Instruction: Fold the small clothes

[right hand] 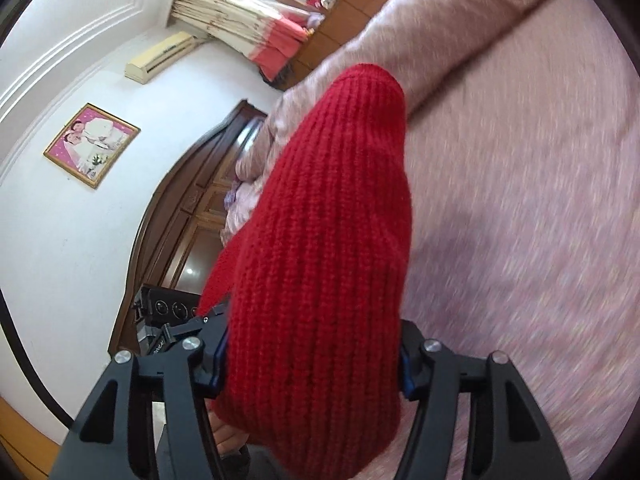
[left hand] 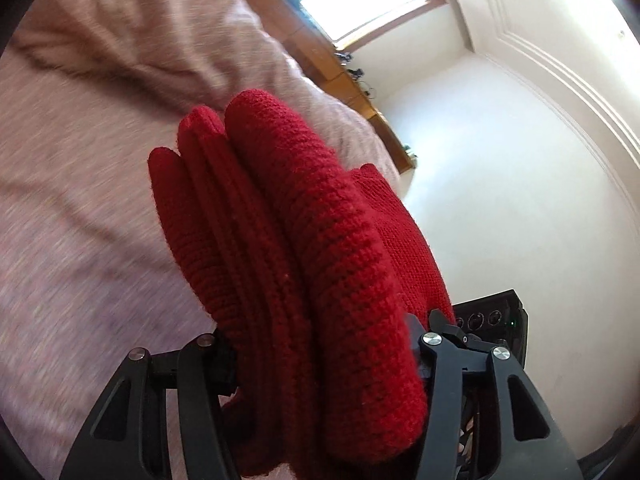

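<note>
A red knitted garment [left hand: 304, 248] is bunched in thick folds between the fingers of my left gripper [left hand: 324, 360], which is shut on it and holds it up above the bed. The same red knit [right hand: 324, 280] fills the gap of my right gripper [right hand: 316, 368], which is shut on it too. The fingertips of both grippers are hidden by the fabric. The right gripper's body [left hand: 492, 320] shows just behind the knit in the left wrist view, and the left gripper's body [right hand: 168, 312] shows in the right wrist view, so the two are close together.
A pink bedspread [left hand: 88, 200] covers the bed below, with a raised pillow ridge [right hand: 460, 32] at its far side. A wooden headboard [right hand: 192, 208], white walls, a framed picture [right hand: 92, 144], an air conditioner [right hand: 160, 58] and a curtained window [right hand: 248, 12] surround the bed.
</note>
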Action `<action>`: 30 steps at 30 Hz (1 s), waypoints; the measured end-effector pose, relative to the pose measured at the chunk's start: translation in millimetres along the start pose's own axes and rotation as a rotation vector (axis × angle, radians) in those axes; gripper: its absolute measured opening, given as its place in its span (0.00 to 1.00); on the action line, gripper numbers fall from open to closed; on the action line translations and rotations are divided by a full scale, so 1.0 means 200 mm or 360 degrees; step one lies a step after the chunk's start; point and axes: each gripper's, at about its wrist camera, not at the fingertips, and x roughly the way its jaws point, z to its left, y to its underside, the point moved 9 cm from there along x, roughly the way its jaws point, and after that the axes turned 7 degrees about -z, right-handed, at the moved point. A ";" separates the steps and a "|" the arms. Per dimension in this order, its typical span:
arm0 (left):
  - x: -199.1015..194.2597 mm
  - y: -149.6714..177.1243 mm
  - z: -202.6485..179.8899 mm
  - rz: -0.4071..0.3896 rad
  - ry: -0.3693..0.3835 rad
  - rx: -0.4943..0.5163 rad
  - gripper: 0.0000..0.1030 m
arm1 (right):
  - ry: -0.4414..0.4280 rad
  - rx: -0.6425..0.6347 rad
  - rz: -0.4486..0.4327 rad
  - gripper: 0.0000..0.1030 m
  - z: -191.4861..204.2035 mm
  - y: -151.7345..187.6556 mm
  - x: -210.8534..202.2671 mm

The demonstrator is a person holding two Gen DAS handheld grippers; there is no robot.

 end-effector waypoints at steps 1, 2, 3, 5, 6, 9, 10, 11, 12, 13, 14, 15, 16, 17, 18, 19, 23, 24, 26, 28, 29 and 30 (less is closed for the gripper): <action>0.08 -0.03 -0.02 -0.0002 0.0015 0.0011 0.47 | 0.0000 -0.0010 -0.0022 0.62 -0.02 -0.06 -0.02; 0.17 -0.04 -0.04 -0.0004 0.0025 0.0015 0.47 | 0.0002 -0.0017 -0.0037 0.62 -0.05 -0.12 -0.03; 0.25 -0.05 -0.05 -0.0005 0.0024 0.0015 0.47 | 0.0009 -0.0019 -0.0058 0.62 -0.09 -0.19 -0.05; 0.45 -0.07 -0.02 0.0009 0.0009 0.0003 0.47 | 0.0041 -0.0035 -0.0063 0.62 -0.21 -0.30 -0.07; 0.53 -0.05 0.00 0.0014 -0.0002 -0.0003 0.47 | 0.0058 -0.0039 -0.0065 0.62 -0.26 -0.34 -0.07; 0.79 0.02 0.09 0.0028 -0.0110 0.0037 0.47 | 0.0138 -0.0033 -0.0062 0.62 -0.50 -0.47 -0.05; 0.88 0.08 0.13 0.0065 -0.0167 0.0058 0.47 | 0.0207 -0.0034 -0.0056 0.62 -0.62 -0.50 -0.04; 0.94 0.10 0.17 0.0087 -0.0194 0.0058 0.47 | 0.0242 -0.0001 -0.0046 0.62 -0.70 -0.51 -0.04; 1.02 0.14 0.22 0.0122 -0.0213 0.0050 0.47 | 0.0278 0.0040 -0.0029 0.62 -0.81 -0.52 -0.03; 1.05 0.15 0.25 0.0132 -0.0217 0.0046 0.47 | 0.0306 0.0071 -0.0025 0.62 -0.89 -0.51 -0.03; 1.07 0.17 0.26 0.0118 -0.0207 0.0067 0.49 | 0.0319 0.0106 -0.0017 0.62 -0.96 -0.49 -0.03; 1.08 0.17 0.27 0.0094 -0.0171 0.0112 0.52 | 0.0320 0.0125 -0.0013 0.63 -1.00 -0.48 -0.03; 1.07 0.19 0.27 0.0092 -0.0156 0.0139 0.54 | 0.0305 0.0139 -0.0021 0.63 -1.04 -0.46 -0.03; 1.04 0.22 0.27 0.0100 -0.0154 0.0161 0.58 | 0.0276 0.0135 -0.0051 0.64 -1.06 -0.45 -0.04; 1.04 0.23 0.29 0.0104 -0.0151 0.0172 0.61 | 0.0265 0.0113 -0.0076 0.64 -1.06 -0.44 -0.05; 1.04 0.23 0.30 0.0101 -0.0140 0.0158 0.61 | 0.0266 0.0082 -0.0097 0.65 -1.06 -0.42 -0.05; 0.92 0.31 0.30 0.0053 -0.0161 0.0179 0.66 | 0.0306 -0.0055 -0.0210 0.66 -1.04 -0.37 -0.06; 0.90 0.33 0.30 0.0040 -0.0172 0.0178 0.67 | 0.0318 -0.0091 -0.0222 0.66 -1.04 -0.36 -0.06; 0.87 0.36 0.28 0.0038 -0.0180 0.0187 0.68 | 0.0322 -0.0095 -0.0217 0.67 -1.04 -0.38 -0.07; 0.87 0.36 0.28 0.0037 -0.0176 0.0180 0.69 | 0.0313 -0.0098 -0.0215 0.67 -1.04 -0.40 -0.07; 0.88 0.35 0.28 0.0034 -0.0180 0.0185 0.70 | 0.0311 -0.0101 -0.0217 0.67 -1.04 -0.40 -0.07; 0.86 0.37 0.28 0.0031 -0.0188 0.0191 0.72 | 0.0311 -0.0106 -0.0221 0.68 -1.03 -0.40 -0.07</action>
